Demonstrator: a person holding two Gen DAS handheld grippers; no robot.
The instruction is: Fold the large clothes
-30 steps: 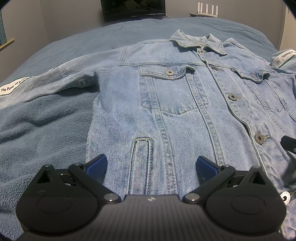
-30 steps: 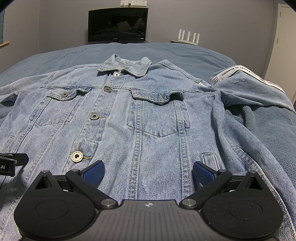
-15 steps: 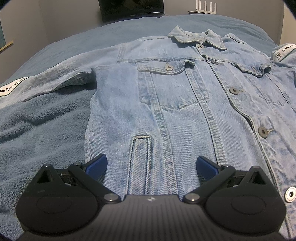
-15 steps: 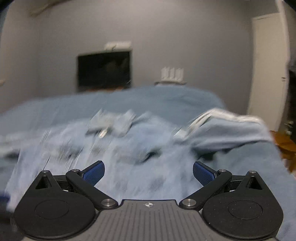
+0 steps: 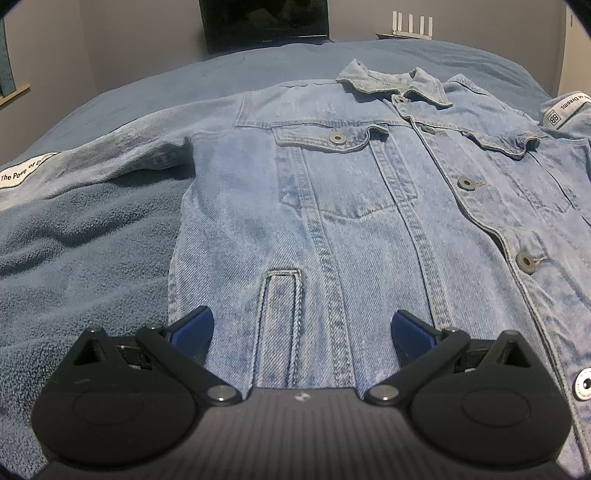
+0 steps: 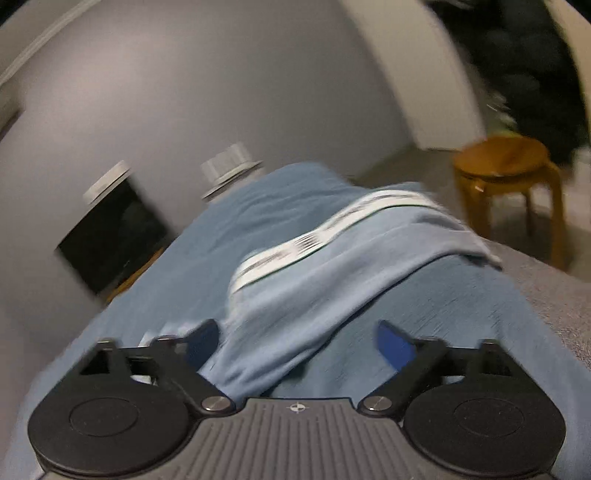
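Note:
A light blue denim jacket [image 5: 354,206] lies flat, front up and buttoned, on a blue bed. Its left sleeve [image 5: 103,162] with a white printed tape stretches out to the left. My left gripper [image 5: 301,328] is open and empty, low over the jacket's hem by the welt pocket. My right gripper [image 6: 295,339] is open and empty, over the jacket's right sleeve [image 6: 332,266], which carries a white printed tape. That view is blurred and tilted, so I cannot tell if the gripper touches the sleeve.
The blue fleece bed cover [image 5: 74,258] surrounds the jacket. A dark screen [image 5: 264,22] and a white router [image 5: 410,27] stand past the bed's far end. A round wooden stool [image 6: 506,173] stands on the floor right of the bed.
My right gripper has swung fast to the right, from over the jacket's front to over the right sleeve. My left gripper has drifted slightly and stays open over the hem.

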